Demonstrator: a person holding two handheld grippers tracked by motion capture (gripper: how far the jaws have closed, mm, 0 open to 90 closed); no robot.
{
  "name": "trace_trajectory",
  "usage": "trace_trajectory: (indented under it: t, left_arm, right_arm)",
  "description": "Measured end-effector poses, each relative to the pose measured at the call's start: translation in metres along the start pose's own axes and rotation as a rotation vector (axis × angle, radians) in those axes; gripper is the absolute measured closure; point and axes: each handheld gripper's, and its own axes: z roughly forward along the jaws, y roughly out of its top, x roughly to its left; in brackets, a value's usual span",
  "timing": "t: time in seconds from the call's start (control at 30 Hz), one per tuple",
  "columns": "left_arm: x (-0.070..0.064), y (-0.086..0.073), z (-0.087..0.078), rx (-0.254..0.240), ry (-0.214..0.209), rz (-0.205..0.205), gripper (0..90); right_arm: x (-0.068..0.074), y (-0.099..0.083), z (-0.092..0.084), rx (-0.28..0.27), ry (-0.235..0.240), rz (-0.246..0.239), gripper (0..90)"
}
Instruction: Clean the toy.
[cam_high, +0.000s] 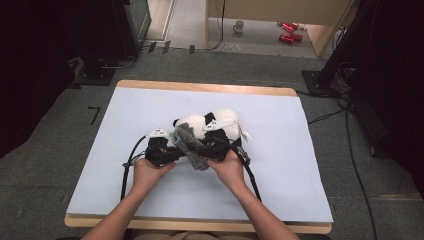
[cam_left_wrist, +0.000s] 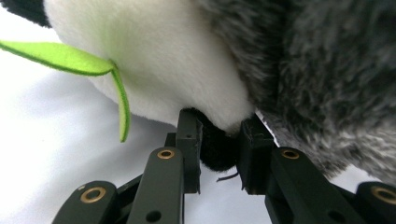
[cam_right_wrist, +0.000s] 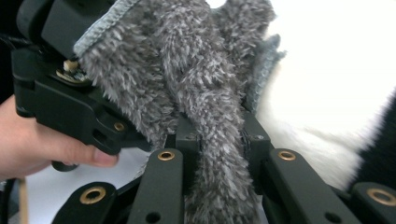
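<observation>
Left gripper (cam_left_wrist: 218, 154) has its jaws clamped on a black plush nub of the panda toy (cam_high: 220, 124); from the left gripper view I read it as a limb or an ear, can't tell which. Right gripper (cam_right_wrist: 219, 140) is pinching a fold of the grey fuzzy cloth (cam_right_wrist: 196, 88), pile squeezed flat between the pads.

What I see of the toy: white plush body, short smooth pile, black patches at the edges. A bright green felt leaf (cam_left_wrist: 70, 60) hangs off it, thin, with a narrow strip curling down. From the high view it lies on its side near the middle of the white table sheet (cam_high: 150, 110), just beyond both hands, with a white tag (cam_high: 246, 134) sticking out on its right.

Cloth: long shaggy grey fibres, stitched blue-grey hem (cam_right_wrist: 100, 28) along one edge. It drapes over the near side of the toy and over the body of the left gripper, touching both. In the high view it sits between the two grippers, bunched, lower end hanging toward the person's right hand (cam_high: 227, 167).

Left hand (cam_high: 147, 172) wraps its gripper from below. Both cables trail back toward the table's near edge.
</observation>
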Motion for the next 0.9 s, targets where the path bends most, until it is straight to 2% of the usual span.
trace_trajectory:
  t: [0.13, 0.27, 0.33, 0.47, 0.6, 0.9]
  left_arm:
    - [0.003, 0.001, -0.001, -0.004, 0.004, -0.01, 73.8]
    - [0.006, 0.002, -0.002, 0.001, 0.01, -0.006, 73.8]
    - [0.007, 0.002, -0.002, 0.0, 0.011, -0.005, 73.8]
    - [0.018, 0.004, -0.007, -0.008, 0.008, -0.038, 73.7]
    - [0.021, 0.006, -0.008, -0.01, 0.006, -0.046, 73.8]
    - [0.026, 0.008, -0.008, -0.013, 0.001, -0.041, 73.6]
  right_arm:
    - [-0.001, -0.001, -0.004, -0.001, -0.059, -0.047, 75.0]
    - [-0.005, -0.002, -0.008, 0.002, -0.097, -0.051, 75.0]
    - [-0.008, -0.003, -0.011, 0.002, -0.119, -0.041, 74.9]
    - [-0.02, -0.005, -0.022, 0.014, -0.191, -0.012, 75.5]
    - [-0.025, -0.003, -0.034, 0.012, -0.221, -0.009, 75.7]
    - [-0.043, -0.005, -0.058, -0.026, -0.254, 0.048, 75.7]
